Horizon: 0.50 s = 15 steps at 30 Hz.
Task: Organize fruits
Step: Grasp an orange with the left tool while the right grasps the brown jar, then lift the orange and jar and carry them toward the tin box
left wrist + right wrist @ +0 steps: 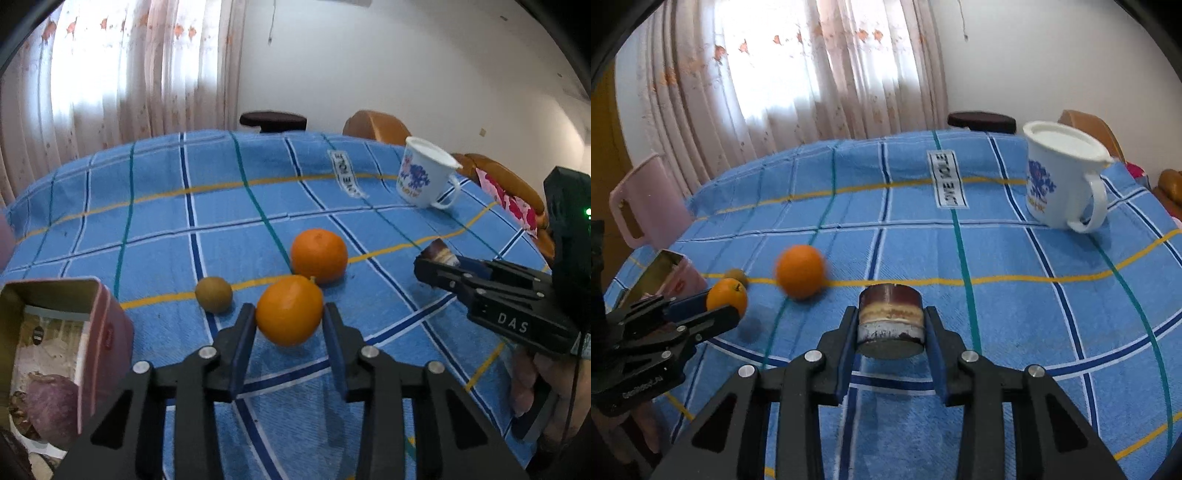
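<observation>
Tabletop cloth (155, 206): blue plaid, navy, teal, yellow and white lines. Two oranges (289, 310) (319, 254) orange, kiwi (214, 294) olive-brown. Mug (1062, 181) white, blue floral print. Cake (891, 317): brown, cream, white layers. Tin (55, 332) pink. Tools (290, 319) (891, 325) black.

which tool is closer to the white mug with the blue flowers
Right. The right tool, shut on a small layered cake, sits in front of the white mug with open cloth between. The left tool, clamped on an orange, is farther away, by the pink tin.

Second orange (800, 271) blurred — tin's (55, 332) contents partly hidden.
</observation>
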### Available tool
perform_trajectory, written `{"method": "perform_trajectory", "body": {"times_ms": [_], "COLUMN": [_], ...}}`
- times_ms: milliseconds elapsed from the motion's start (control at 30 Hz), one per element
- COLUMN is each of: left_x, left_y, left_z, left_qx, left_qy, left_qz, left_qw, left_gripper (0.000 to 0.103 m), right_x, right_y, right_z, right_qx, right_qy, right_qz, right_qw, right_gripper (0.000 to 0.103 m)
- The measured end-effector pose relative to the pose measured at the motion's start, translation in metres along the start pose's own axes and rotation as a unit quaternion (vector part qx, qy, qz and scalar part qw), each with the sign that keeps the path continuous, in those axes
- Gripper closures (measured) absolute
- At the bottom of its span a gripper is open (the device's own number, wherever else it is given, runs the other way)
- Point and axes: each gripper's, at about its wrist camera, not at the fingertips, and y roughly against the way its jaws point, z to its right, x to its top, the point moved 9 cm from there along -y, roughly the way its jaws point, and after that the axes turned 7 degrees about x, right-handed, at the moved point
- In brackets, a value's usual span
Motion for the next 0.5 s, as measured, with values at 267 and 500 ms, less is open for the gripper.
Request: {"method": "perform_trajectory", "body": {"times_ms": [267, 500], "left_x": [0.006, 0.009], "left_y": [0.016, 0.032], "left_z": [-0.004, -0.005], "left_qx": [0.003, 0.017], "left_qy": [0.010, 0.010], "left_qz": [0.042, 0.083], "left_qw": [0.9991, 0.9964], "left_gripper": [0.065, 0.065], "right_x": [0.009, 0.012], "right_y": [0.019, 0.031], "right_z": [-0.013, -0.025], "right_qx": [0.009, 0.010], "right_qy": [0.026, 0.050], "right_qz": [0.047, 0.081], "right_qw": [0.999, 0.995], "right_gripper": [0.067, 0.067]}}
